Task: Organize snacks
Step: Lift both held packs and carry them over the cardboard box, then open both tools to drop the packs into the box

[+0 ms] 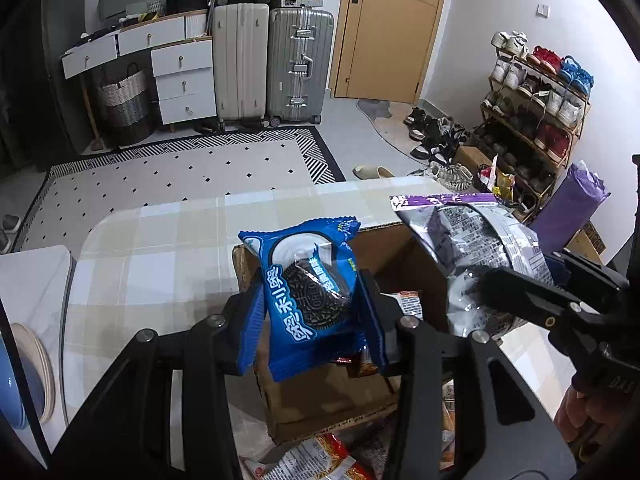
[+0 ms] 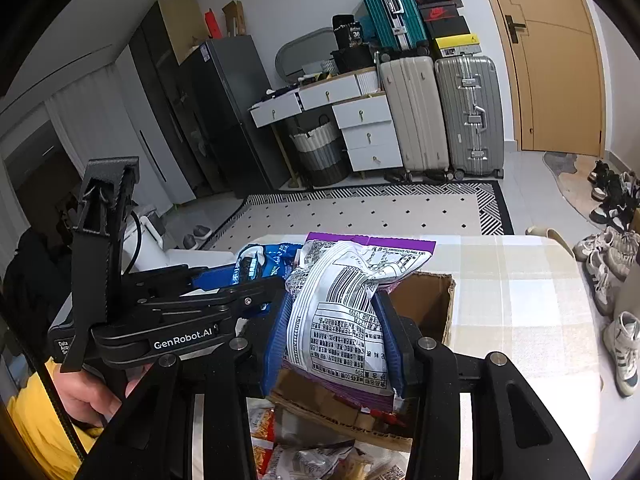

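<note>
Over the open cardboard box point(image 1: 400, 256) on the checked tablecloth point(image 1: 160, 240), seen from the left wrist, the left gripper point(image 1: 310, 312) has its blue pads pressed against both sides of a blue Oreo packet point(image 1: 308, 296), which it holds upright above the box. Beside it on the right, the right gripper point(image 1: 516, 280) clamps a crinkled silver and purple snack bag point(image 1: 472, 240) above the box's far right corner. A few wrapped snacks point(image 1: 408, 300) lie inside the box, and more loose packets point(image 1: 320, 460) lie on the table at its near edge.

From the right wrist, the right gripper point(image 2: 336, 336) is closed narrowly on the silver bag point(image 2: 344, 312), printed back side facing the camera, hanging over the box point(image 2: 424, 304). To its left, the left gripper point(image 2: 240, 280) carries the blue packet point(image 2: 260, 260) at about the same height, just beside the bag. Loose packets point(image 2: 304, 456) are visible below.
</note>
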Demonstrator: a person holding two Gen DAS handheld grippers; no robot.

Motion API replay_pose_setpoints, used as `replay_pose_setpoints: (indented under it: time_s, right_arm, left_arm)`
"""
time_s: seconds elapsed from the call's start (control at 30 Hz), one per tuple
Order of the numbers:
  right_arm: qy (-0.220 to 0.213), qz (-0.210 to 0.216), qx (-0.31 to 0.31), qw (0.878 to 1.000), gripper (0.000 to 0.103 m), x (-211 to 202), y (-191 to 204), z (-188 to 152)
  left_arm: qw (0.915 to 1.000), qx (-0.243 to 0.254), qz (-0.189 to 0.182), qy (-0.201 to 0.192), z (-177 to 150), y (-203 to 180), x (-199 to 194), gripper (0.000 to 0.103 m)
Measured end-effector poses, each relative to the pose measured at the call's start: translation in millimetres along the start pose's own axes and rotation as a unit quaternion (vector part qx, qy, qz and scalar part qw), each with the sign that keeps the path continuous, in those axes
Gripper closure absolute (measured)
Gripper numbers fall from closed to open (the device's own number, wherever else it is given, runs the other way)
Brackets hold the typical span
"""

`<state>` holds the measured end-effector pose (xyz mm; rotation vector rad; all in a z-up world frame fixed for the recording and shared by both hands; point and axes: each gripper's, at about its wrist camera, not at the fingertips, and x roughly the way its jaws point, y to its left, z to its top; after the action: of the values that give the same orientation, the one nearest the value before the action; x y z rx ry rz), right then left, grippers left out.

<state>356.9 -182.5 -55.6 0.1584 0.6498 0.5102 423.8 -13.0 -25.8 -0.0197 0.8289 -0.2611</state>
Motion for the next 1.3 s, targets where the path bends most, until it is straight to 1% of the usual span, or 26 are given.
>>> replay_pose_setpoints:
  time_s: [0.3, 0.43, 0.63, 0.67, 0.93, 1.1, 1.2, 1.3]
  right_arm:
    - [0.018, -0.012, 0.001, 1.0, 0.061, 19.3, -2.6, -4.7]
    - [0.025, -0.017, 0.002, 1.0, 0.061, 25.5, -7.7, -8.2]
    - [0.028, -0.018, 0.01, 0.999, 0.061, 28.0, -10.7, -10.8]
    - [0.028, -0.019, 0.009, 0.999, 0.061, 28.1, -10.5, -10.8]
    - [0.037, -0.031, 0.007, 0.999, 0.061, 35.1, -8.2, -13.5]
    - [0.047, -0.047, 0.0, 0.998, 0.055, 41.8, -10.2, -17.4]
    - [0.045, -0.05, 0.0, 0.998, 0.053, 40.3, -9.8, -18.4]
    - [0.042, -0.054, 0.001, 0.998, 0.052, 36.4, -9.6, -17.2]
  left_arm:
    - [0.9997, 0.015, 0.002, 0.017, 0.7, -6.8, 33.9, 0.063]
    - [0.9996, 0.016, 0.003, 0.021, -9.7, -12.3, 37.1, 0.063]
    - [0.9994, 0.019, 0.006, 0.027, -15.5, -11.5, 45.9, 0.063]
    - [0.9994, 0.019, 0.005, 0.028, -22.1, -11.4, 43.6, 0.063]
    - [0.9993, 0.018, 0.01, 0.032, -29.6, -11.3, 53.2, 0.063]
    - [0.9992, 0.012, 0.012, 0.035, -31.5, -6.7, 53.1, 0.062]
    - [0.9993, 0.006, 0.01, 0.036, -33.7, -7.3, 47.1, 0.061]
    - [0.9993, 0.002, 0.014, 0.035, -36.3, -4.5, 39.6, 0.056]
